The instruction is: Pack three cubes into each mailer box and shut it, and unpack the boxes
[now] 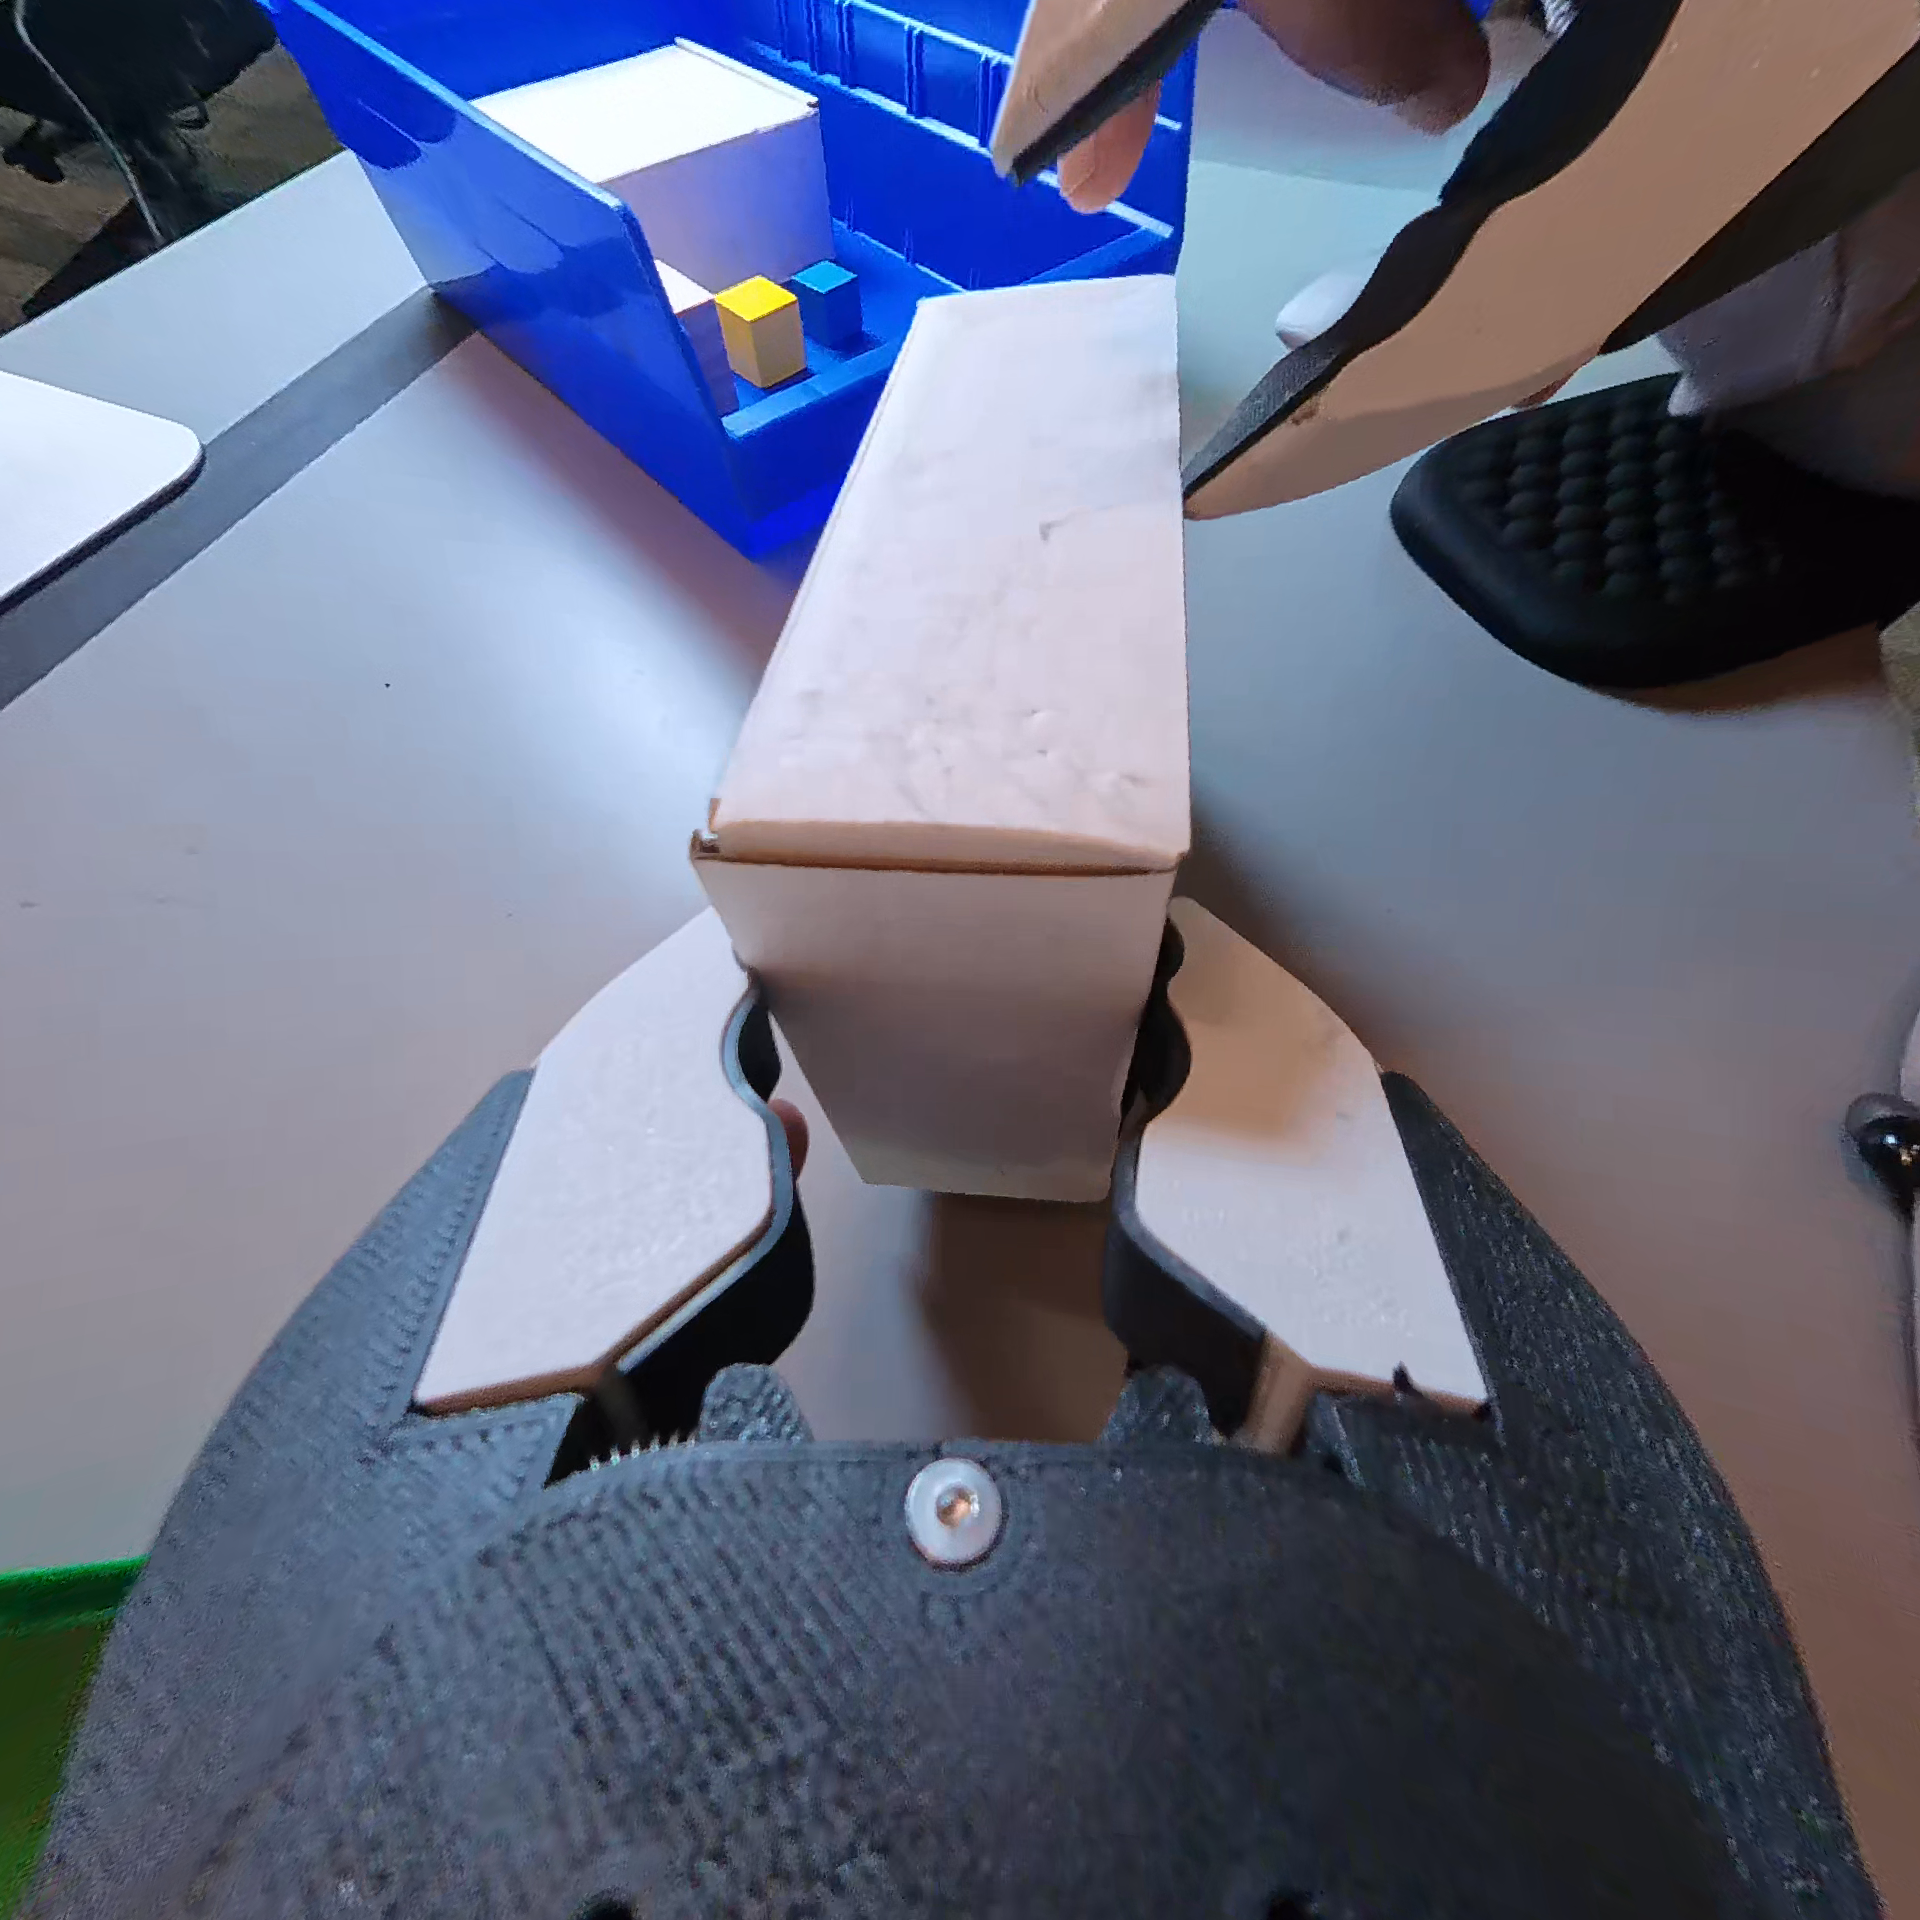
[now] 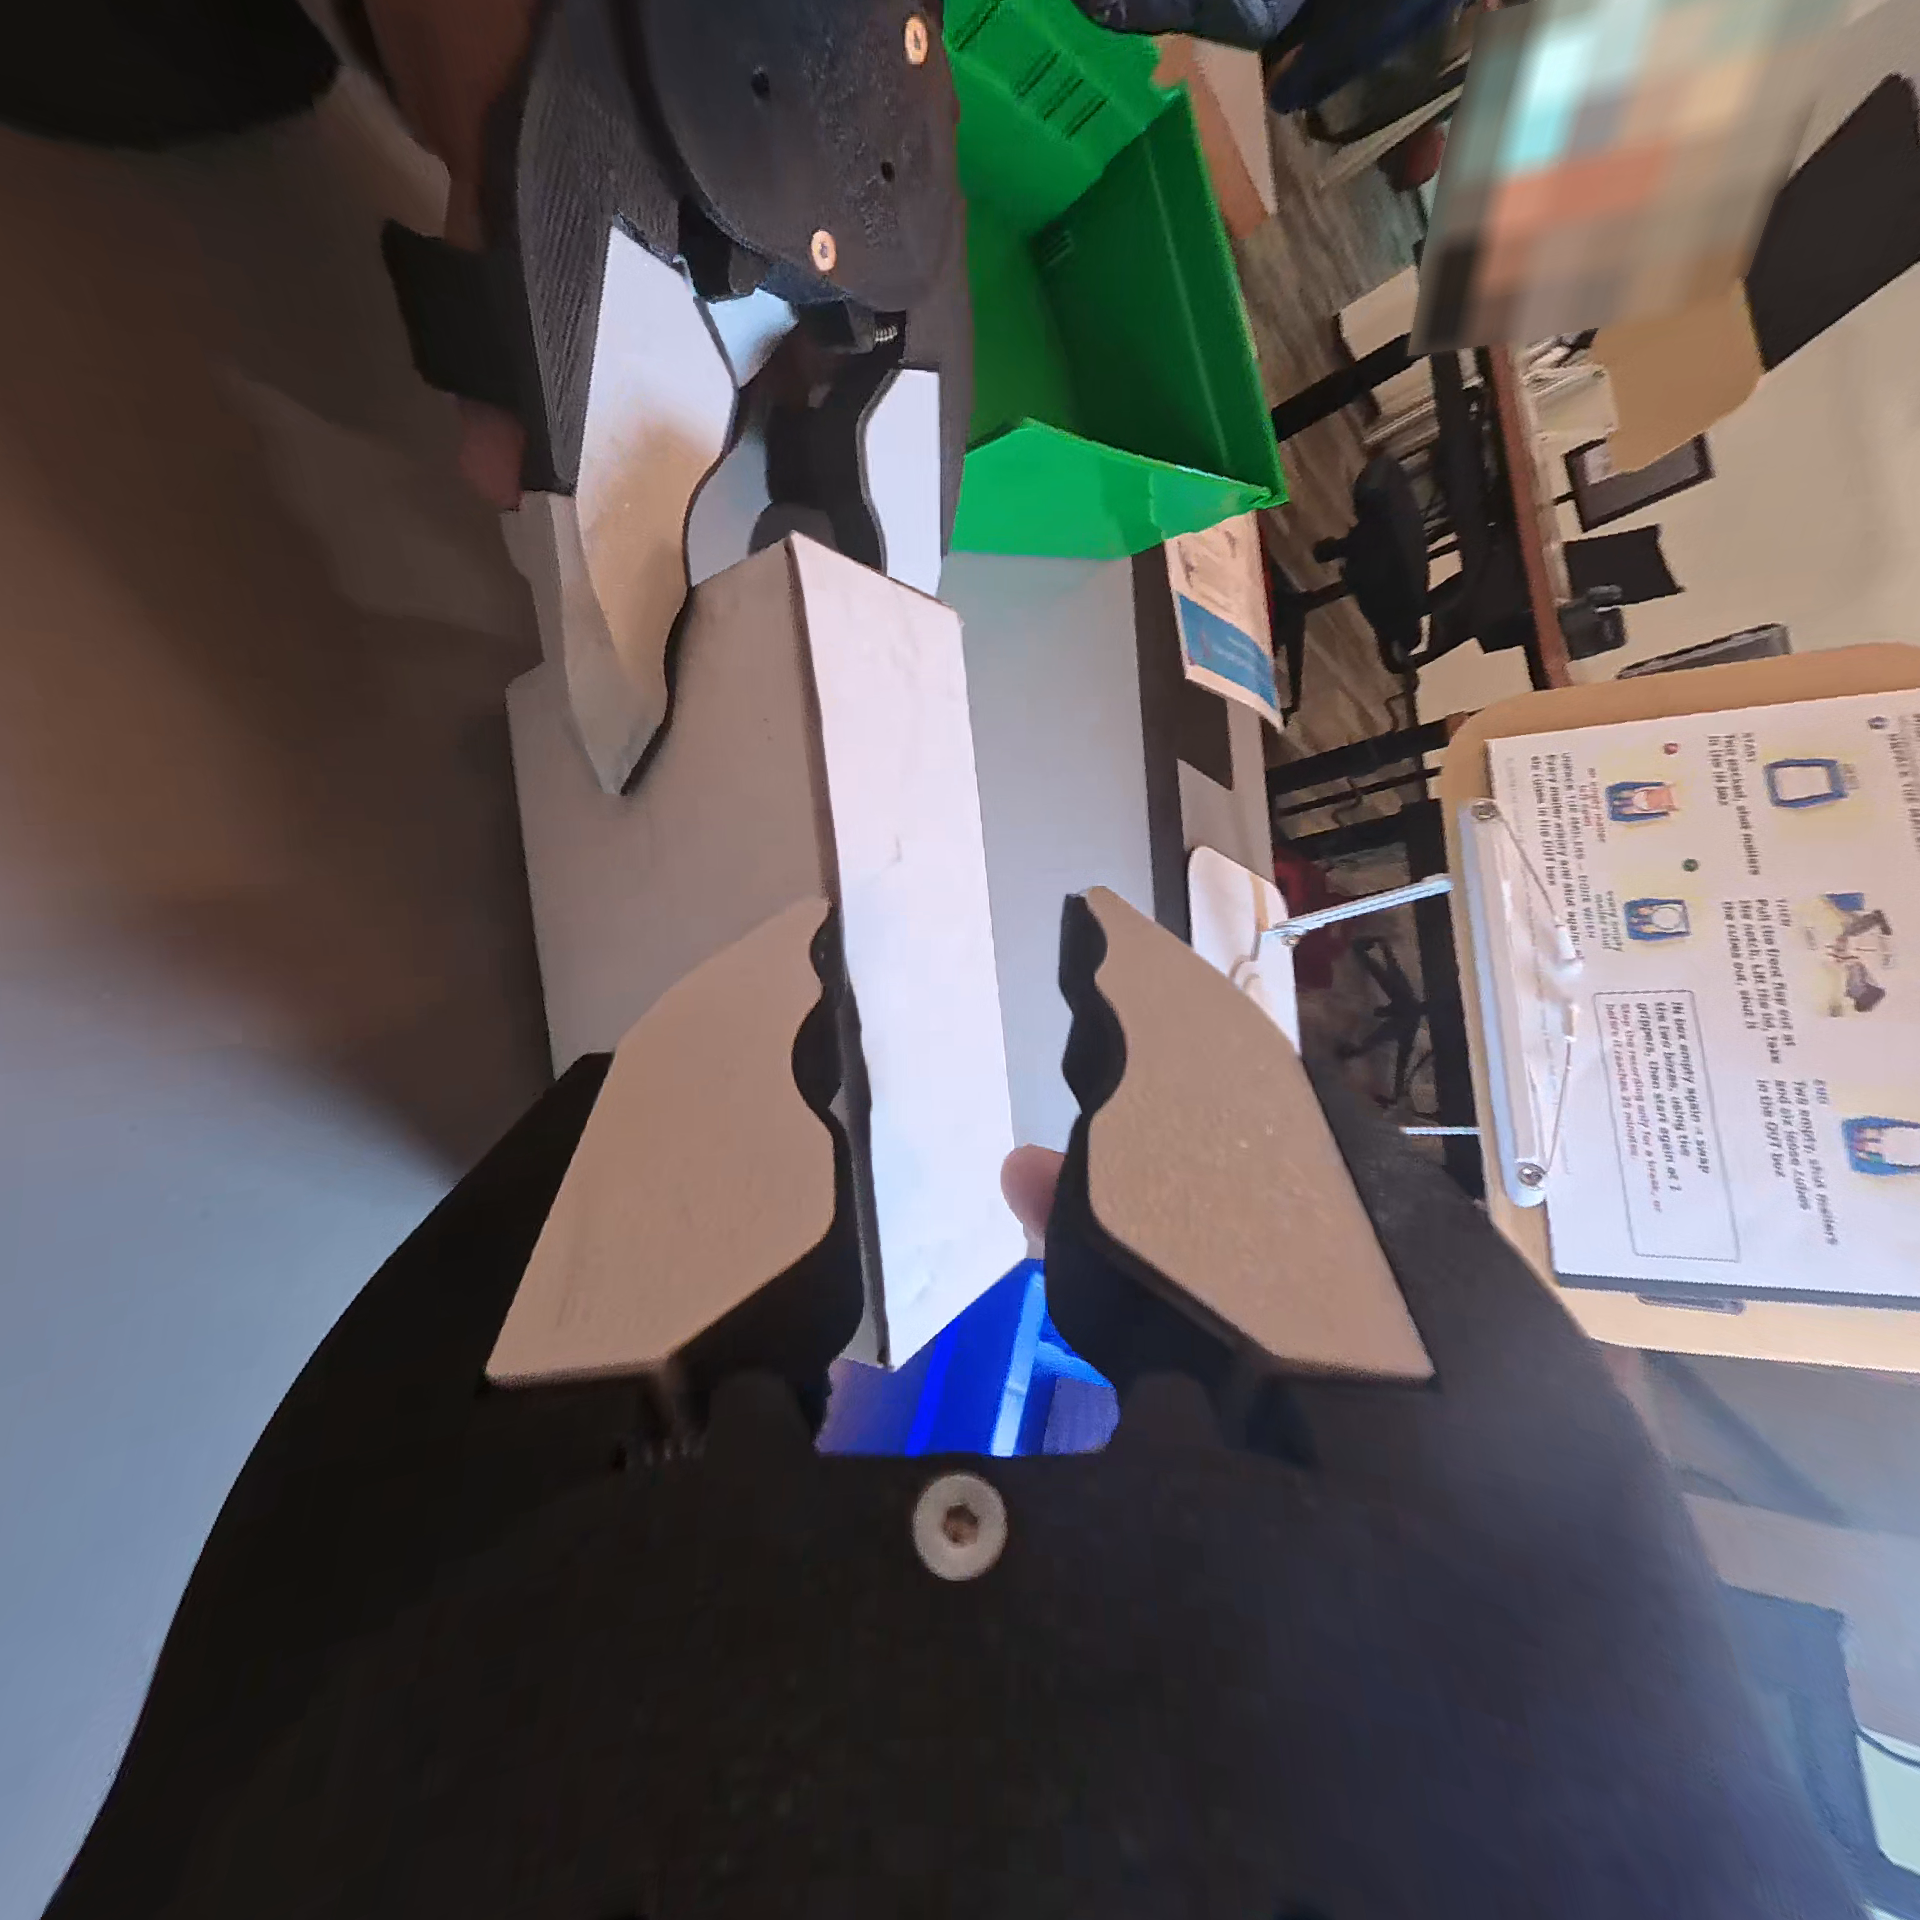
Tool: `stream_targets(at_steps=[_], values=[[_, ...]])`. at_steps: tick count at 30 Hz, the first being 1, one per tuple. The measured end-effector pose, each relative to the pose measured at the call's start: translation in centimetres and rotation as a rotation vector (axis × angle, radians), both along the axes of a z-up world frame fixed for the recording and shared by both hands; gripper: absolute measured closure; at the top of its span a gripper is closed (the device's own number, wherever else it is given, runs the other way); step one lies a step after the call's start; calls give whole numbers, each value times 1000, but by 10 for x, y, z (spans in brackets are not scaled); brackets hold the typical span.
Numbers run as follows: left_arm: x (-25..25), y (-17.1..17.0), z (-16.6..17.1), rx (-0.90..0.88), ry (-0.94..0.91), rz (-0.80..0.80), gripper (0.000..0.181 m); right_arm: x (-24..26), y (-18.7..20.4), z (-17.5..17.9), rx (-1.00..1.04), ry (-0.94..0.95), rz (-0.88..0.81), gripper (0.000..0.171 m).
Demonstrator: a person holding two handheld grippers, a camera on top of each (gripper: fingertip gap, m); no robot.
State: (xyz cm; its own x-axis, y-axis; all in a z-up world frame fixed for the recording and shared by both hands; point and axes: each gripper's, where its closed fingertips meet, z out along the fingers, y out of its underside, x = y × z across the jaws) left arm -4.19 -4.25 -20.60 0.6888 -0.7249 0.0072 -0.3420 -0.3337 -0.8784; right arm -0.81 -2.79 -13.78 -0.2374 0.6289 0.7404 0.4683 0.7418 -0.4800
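A closed white mailer box (image 1: 977,665) is held above the grey table (image 1: 364,831). My left gripper (image 1: 956,935) is shut on its near end. My right gripper (image 2: 951,914) is open around the far end: its left finger touches the box (image 2: 904,831) and its right finger stands apart from it. It shows in the left wrist view (image 1: 1101,332) at the top right. The left gripper (image 2: 769,551) shows at the top of the right wrist view. A yellow cube (image 1: 762,335) and a blue cube (image 1: 828,301) sit in a blue bin (image 1: 540,281) beside a second white mailer box (image 1: 675,145).
A green bin (image 2: 1101,312) stands behind the left gripper; its corner (image 1: 52,1631) shows at the lower left. A black textured pad (image 1: 1642,540) lies on the right. A white board (image 1: 73,478) lies on the left. An instruction sheet on a clipboard (image 2: 1683,987) stands to the right. Both grippers' tips are roughly 30 centimeters from the yellow cube (image 1: 762,335).
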Motion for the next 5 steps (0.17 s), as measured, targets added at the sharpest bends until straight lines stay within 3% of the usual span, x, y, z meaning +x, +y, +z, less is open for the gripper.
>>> stream_targets(at_steps=[1,5], values=[[1,-1,1,-7,-13,-9,113,1,1,1,17,16,-6,132],[2,-4,5,-31,-57,-28,115,2,0,2,137,34,-18,140]])
